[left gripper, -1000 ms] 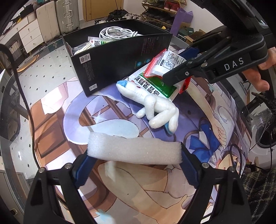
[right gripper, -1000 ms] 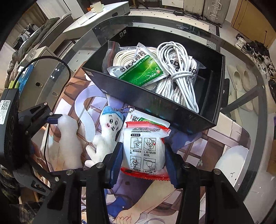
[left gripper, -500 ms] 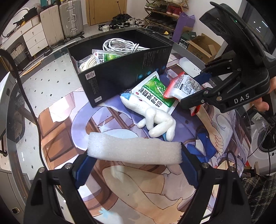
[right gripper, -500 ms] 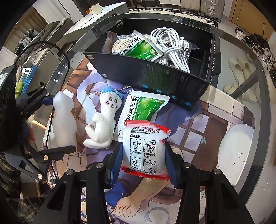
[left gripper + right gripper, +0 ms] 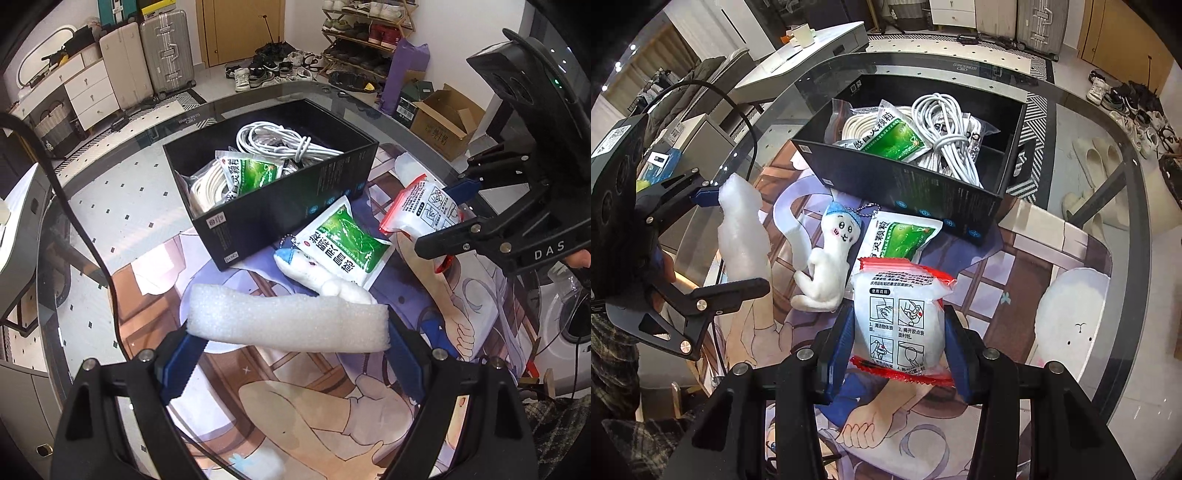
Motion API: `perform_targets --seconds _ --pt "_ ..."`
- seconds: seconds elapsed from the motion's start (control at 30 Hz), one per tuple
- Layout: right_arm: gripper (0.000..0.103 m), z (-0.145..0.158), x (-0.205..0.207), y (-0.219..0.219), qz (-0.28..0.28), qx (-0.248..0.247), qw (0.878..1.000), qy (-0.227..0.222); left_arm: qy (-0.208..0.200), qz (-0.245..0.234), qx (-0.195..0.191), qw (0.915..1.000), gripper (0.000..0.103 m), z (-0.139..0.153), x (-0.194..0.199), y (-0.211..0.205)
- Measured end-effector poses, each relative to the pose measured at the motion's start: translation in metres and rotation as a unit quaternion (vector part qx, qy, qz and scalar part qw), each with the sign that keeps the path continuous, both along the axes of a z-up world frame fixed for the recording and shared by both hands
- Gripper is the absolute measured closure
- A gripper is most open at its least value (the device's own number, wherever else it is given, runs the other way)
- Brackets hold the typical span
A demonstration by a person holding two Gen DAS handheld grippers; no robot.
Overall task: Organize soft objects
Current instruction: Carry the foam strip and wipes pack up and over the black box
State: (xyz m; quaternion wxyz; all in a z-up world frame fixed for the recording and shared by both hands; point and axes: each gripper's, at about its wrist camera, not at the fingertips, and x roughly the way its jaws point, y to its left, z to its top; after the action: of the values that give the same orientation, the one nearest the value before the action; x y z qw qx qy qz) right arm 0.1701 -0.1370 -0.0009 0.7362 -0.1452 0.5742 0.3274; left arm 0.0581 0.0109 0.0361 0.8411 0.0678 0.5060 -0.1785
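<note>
My left gripper (image 5: 291, 354) is shut on a white foam block (image 5: 288, 323), held above the printed mat; it also shows in the right wrist view (image 5: 744, 236). My right gripper (image 5: 899, 343) is shut on a white packet with red edges (image 5: 901, 317), seen too in the left wrist view (image 5: 421, 210). A white plush toy with a blue cap (image 5: 831, 258) and a green-and-white sachet (image 5: 901, 232) lie on the mat in front of a black box (image 5: 905, 181). The box holds white cables (image 5: 945, 136) and another green sachet (image 5: 886, 136).
The printed mat (image 5: 1015, 280) covers a round glass table (image 5: 122, 206). Suitcases (image 5: 162, 48), drawers, a shoe rack and cardboard boxes (image 5: 443, 122) stand around the room. A white printer (image 5: 801, 62) stands beyond the table.
Both grippers have risen and drawn back from the box with their loads. The red-edged packet has lifted off the green sachet and moved right, away from the box.
</note>
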Motion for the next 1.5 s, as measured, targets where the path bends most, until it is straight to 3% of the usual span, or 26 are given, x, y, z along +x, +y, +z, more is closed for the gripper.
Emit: perform_targets --seconds 0.8,1.2,1.5 --pt "0.056 0.062 0.029 0.014 -0.007 0.037 0.998 -0.051 -0.066 0.047 -0.001 0.9967 0.015 0.06 0.032 0.009" --pt "0.056 0.08 0.057 0.017 -0.023 0.058 0.996 -0.06 -0.079 0.051 0.006 0.9955 0.015 0.064 0.064 0.01" --pt "0.056 0.076 0.083 0.027 -0.029 0.069 0.996 -0.053 -0.075 0.053 0.002 0.9958 0.015 0.058 0.089 0.012"
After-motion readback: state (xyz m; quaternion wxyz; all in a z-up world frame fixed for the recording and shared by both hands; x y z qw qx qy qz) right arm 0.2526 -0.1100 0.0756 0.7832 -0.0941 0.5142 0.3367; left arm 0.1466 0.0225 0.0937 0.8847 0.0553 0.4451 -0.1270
